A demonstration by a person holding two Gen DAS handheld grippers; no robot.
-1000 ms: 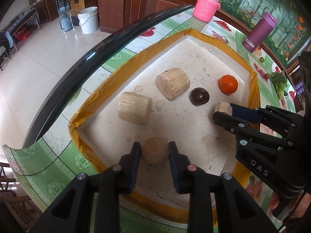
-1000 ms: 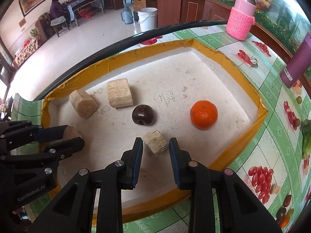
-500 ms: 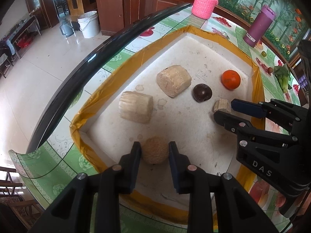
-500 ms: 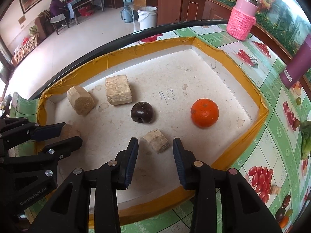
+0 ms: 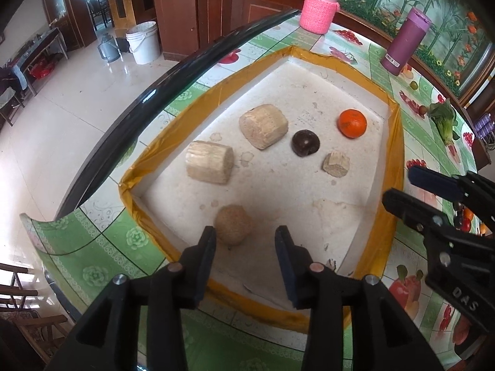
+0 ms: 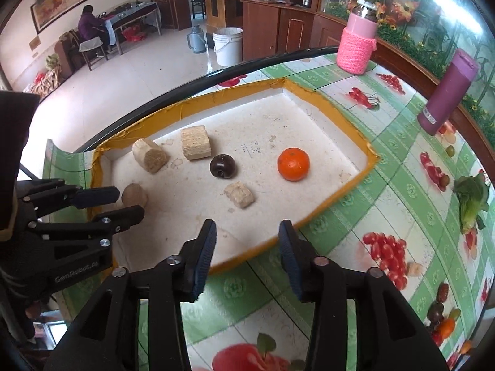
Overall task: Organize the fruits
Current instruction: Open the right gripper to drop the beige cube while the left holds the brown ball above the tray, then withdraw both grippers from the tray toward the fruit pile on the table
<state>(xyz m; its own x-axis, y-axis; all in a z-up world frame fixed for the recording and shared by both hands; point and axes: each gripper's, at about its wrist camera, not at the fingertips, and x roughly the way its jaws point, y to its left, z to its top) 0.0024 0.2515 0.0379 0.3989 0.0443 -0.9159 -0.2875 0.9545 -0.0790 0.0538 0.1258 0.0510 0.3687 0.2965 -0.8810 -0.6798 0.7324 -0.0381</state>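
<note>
A shallow white tray with a yellow taped rim (image 5: 399,154) holds an orange (image 5: 352,123), a dark round fruit (image 5: 305,143), two large tan blocks (image 5: 210,162) (image 5: 263,125), a small tan chunk (image 5: 336,164) and a round tan ball (image 5: 234,224). My left gripper (image 5: 245,241) is opening. The ball lies loose between its jaws, close to the left finger and apart from the right one. My right gripper (image 6: 248,235) is also opening over the tray's front rim with nothing between its jaws. The small chunk (image 6: 239,195) rests just ahead of it.
A pink knit-covered jar (image 5: 320,9) and a purple bottle (image 5: 405,41) stand on the flowered tablecloth beyond the tray. A green vegetable (image 6: 470,201) lies at the right. The table's black edge (image 5: 173,74) curves past the tray's left. A person (image 6: 89,21) sits far off.
The left jaws have parted and let go of the tan ball. The right jaws have opened off the small chunk and drawn back and up toward the tray's front rim.
</note>
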